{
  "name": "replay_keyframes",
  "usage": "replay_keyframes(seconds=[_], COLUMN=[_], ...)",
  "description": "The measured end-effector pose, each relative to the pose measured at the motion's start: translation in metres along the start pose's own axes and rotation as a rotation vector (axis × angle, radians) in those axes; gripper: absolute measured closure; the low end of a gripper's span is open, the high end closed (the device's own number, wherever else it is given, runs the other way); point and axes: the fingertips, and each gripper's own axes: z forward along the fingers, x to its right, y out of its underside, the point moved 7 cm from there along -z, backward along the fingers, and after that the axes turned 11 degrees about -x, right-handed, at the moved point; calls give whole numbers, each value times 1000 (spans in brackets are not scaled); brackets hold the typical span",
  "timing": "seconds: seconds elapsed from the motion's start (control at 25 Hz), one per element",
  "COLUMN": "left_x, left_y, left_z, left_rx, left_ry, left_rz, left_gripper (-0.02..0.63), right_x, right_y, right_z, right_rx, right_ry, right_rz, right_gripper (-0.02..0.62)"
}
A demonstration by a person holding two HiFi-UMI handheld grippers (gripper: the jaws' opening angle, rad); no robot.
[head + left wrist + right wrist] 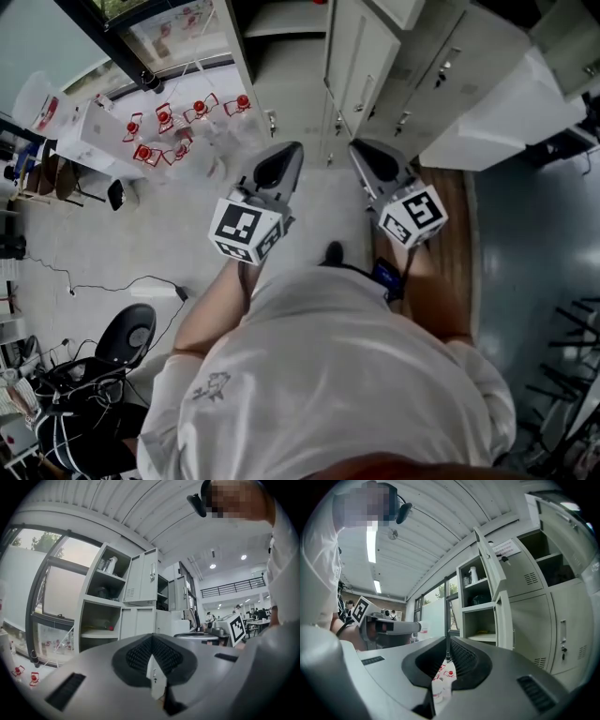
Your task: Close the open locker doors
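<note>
A bank of pale grey lockers [412, 66] stands just ahead of me. An upper locker door [490, 562] and the lower door [505, 619] under it hang open, baring shelved compartments [478, 626]. In the left gripper view the same open compartments [99, 603] sit at the left, with an open door [146, 576] beside them. My left gripper [281, 161] and right gripper [373, 157] point level at the lockers, side by side. Neither touches a door. Both are shut, with nothing between the jaws. The tips meet in the left gripper view [153, 638] and in the right gripper view [447, 657].
Bottles with red caps [178, 127] lie on the floor left of the lockers, by a window [54, 597]. A black office chair [127, 337] and cables are at the lower left. A white slanted panel [502, 117] juts out at the right above a wooden floor strip [459, 244].
</note>
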Motion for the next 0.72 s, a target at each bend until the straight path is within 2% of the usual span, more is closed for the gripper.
replay_keyframes(seconds=[0.4, 0.72], left_x=[11, 5], left_y=[-6, 5], left_z=[81, 104], left_rx=[-15, -35], left_ry=[-77, -144], left_rz=[0, -28], left_gripper=[607, 607], right_x=[118, 184], right_y=[40, 64], right_z=[3, 29], right_rx=[-36, -57], right_ry=[-67, -210], right_rz=[14, -1], right_gripper=[535, 500])
